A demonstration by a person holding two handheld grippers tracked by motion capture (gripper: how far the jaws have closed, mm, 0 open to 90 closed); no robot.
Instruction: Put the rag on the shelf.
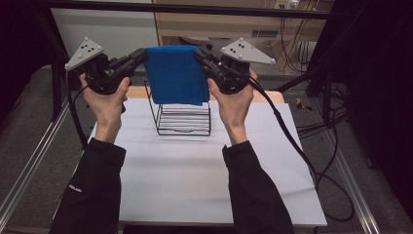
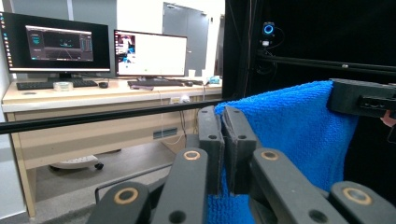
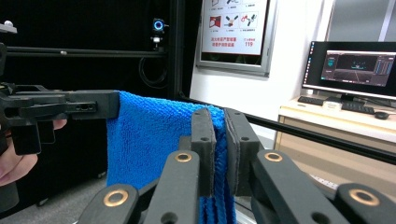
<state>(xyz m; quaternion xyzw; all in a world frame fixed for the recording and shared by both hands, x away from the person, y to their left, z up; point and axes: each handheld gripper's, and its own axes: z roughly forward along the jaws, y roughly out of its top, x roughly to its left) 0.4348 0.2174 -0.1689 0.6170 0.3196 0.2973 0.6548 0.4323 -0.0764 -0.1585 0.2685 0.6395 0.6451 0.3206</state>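
1. We see the white surface (image 1: pixel 195 170) across the middle and lower part of the high view, with our two dark sleeves coming in from the bottom edge.
2. We hold the blue towel (image 1: pixel 176 74) in the upper centre of the high view, lifted clear of the surface and hanging in a folded sheet from its top edge. In the left tool's view it drapes across the right half of the frame (image 2: pixel 299 135); in the right tool's view it hangs left of centre (image 3: pixel 149 140).
3. The black wire rack (image 1: pixel 182 117) stands on the surface at frame centre, just below and behind the towel's lower edge, which covers its top.
4. Our left tool (image 1: pixel 141 54) sits at upper left, jaws pressed together on the towel's left top corner (image 2: pixel 223 140).
5. Our right tool (image 1: pixel 200 56) sits right of the towel, jaws likewise pinching the right top corner (image 3: pixel 219 144).
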